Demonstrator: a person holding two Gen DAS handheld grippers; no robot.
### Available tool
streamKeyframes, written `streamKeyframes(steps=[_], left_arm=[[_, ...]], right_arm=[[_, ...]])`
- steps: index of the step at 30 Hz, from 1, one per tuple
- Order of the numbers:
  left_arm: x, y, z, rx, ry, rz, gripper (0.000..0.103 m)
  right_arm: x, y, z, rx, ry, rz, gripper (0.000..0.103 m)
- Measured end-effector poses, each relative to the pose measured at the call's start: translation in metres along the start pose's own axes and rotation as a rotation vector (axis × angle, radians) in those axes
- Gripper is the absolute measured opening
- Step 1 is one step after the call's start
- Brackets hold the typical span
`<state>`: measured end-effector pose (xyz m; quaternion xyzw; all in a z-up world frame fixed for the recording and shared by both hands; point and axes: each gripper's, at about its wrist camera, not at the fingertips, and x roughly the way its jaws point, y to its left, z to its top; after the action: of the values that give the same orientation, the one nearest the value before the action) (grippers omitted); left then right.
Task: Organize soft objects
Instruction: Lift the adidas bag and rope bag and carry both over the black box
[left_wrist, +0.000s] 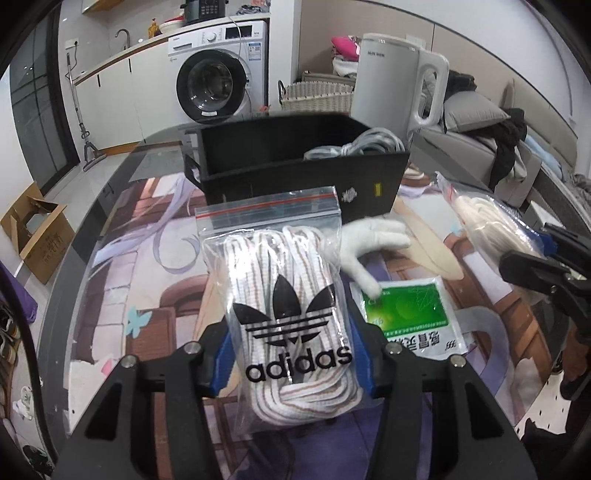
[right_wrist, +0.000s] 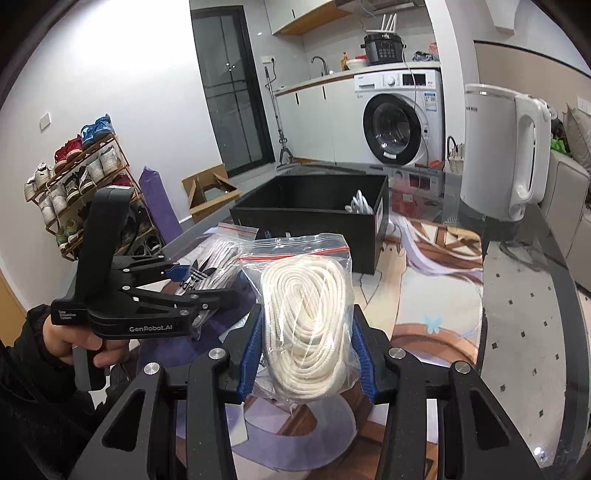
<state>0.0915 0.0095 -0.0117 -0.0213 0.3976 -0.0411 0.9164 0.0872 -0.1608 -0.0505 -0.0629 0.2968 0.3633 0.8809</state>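
The left gripper (left_wrist: 291, 363) pinched the striped laces bag (left_wrist: 284, 314) at lower centre. The right gripper (right_wrist: 308, 363) clamped the cream cord bag (right_wrist: 306, 325). The black bin (left_wrist: 295, 162) above held one bundle; a glove (left_wrist: 369, 240) and packet (left_wrist: 410, 317) remained at right.

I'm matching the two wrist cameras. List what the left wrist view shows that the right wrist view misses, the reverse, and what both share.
Left wrist only: a white glove, a green packet and a wooden spatula on the table.

Right wrist only: a shoe rack and the person's hand holding the left tongs.

Both: the black bin, the Adidas lace bag, the cream rope bag, the white kettle and the washing machine.
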Motion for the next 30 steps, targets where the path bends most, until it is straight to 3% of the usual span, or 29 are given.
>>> streamKeyframes(steps=[14,30], left_arm=[[-0.03,0.008,0.035,-0.025,-0.101,-0.01,0.052],[-0.015,0.017,0.074,-0.055,-0.102,-0.042,0.052]], right_arm=[[0.011,0.011,0.047,-0.012,-0.052,-0.111,0.044],[0.044,0.013,0.087,-0.035,-0.04,-0.158,0.044]])
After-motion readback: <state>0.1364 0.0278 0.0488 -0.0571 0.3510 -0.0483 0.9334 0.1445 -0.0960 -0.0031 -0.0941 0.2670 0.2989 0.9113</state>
